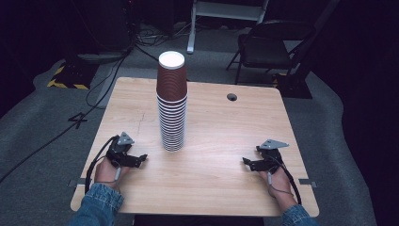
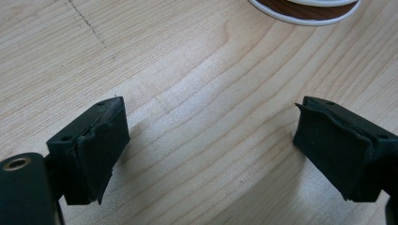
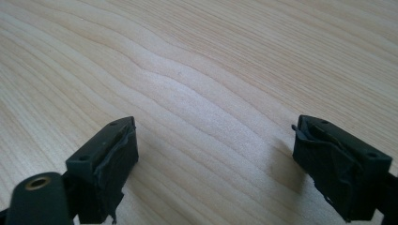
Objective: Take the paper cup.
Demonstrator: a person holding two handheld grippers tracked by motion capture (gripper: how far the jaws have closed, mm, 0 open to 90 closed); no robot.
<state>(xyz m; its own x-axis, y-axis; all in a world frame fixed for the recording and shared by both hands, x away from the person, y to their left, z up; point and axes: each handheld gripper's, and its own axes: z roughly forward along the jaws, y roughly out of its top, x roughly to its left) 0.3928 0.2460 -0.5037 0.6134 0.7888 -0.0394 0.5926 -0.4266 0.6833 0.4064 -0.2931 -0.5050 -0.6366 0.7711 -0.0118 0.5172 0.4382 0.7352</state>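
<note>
One table (image 1: 216, 155), pale wood-grain top, rounded corners, cable hole (image 1: 231, 97) far right. Rm dark; grey carpet, black cables far left, folding chair (image 1: 263, 47) far right. One cup stack (image 1: 172, 101), centre of table, slightly far, upright: brown paper cups w/ white rims, tapered, nested tight, top cup showing white inside. Left gripper (image 1: 141, 157) near left, resting on table, jaws spread, nothing between; stack base rim in its view, far right. Right gripper (image 1: 245, 161) near right, jaws spread, bare wood between. Both well apart from stack. Pads black, rubbery, frayed edges.
</note>
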